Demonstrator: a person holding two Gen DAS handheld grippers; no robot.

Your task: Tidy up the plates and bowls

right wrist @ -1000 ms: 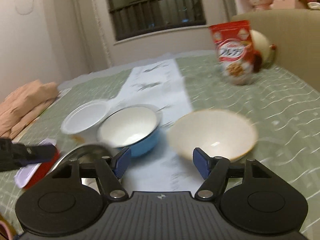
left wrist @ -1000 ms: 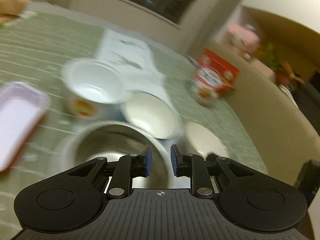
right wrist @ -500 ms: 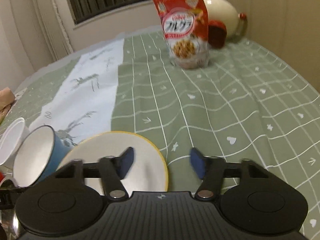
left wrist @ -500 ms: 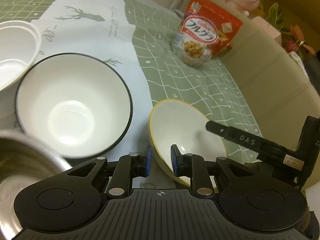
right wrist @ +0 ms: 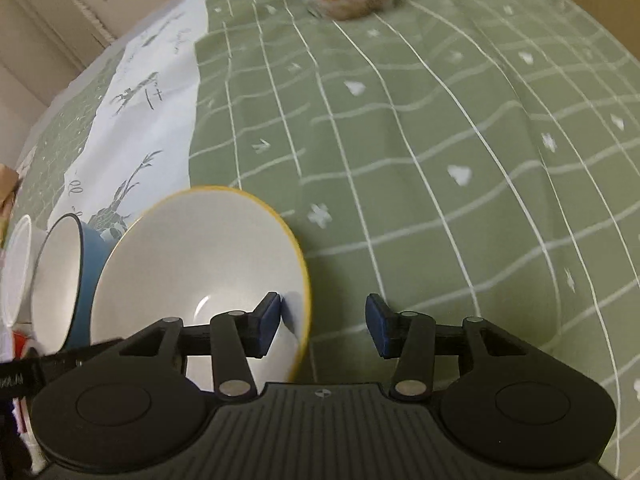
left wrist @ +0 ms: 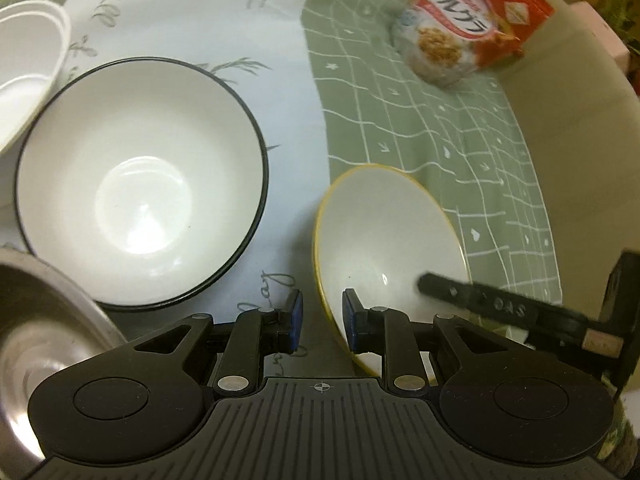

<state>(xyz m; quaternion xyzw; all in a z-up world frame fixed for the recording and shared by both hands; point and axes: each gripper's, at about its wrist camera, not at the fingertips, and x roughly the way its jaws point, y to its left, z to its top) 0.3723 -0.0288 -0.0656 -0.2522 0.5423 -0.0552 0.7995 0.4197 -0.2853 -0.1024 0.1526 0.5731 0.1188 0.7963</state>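
Where green checked tablecloth (right wrist: 400, 128) meets white runner (left wrist: 200, 32)

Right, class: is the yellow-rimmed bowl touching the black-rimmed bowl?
Apart. The left wrist view looks down on both: a strip of white cloth shows between the yellow-rimmed bowl and the black-rimmed bowl.

You've got a white bowl with yellow rim (left wrist: 384, 232), white bowl with black rim (left wrist: 140, 184) and blue outside, green tablecloth (right wrist: 440, 160) with white grid, red cereal bag (left wrist: 472, 20).
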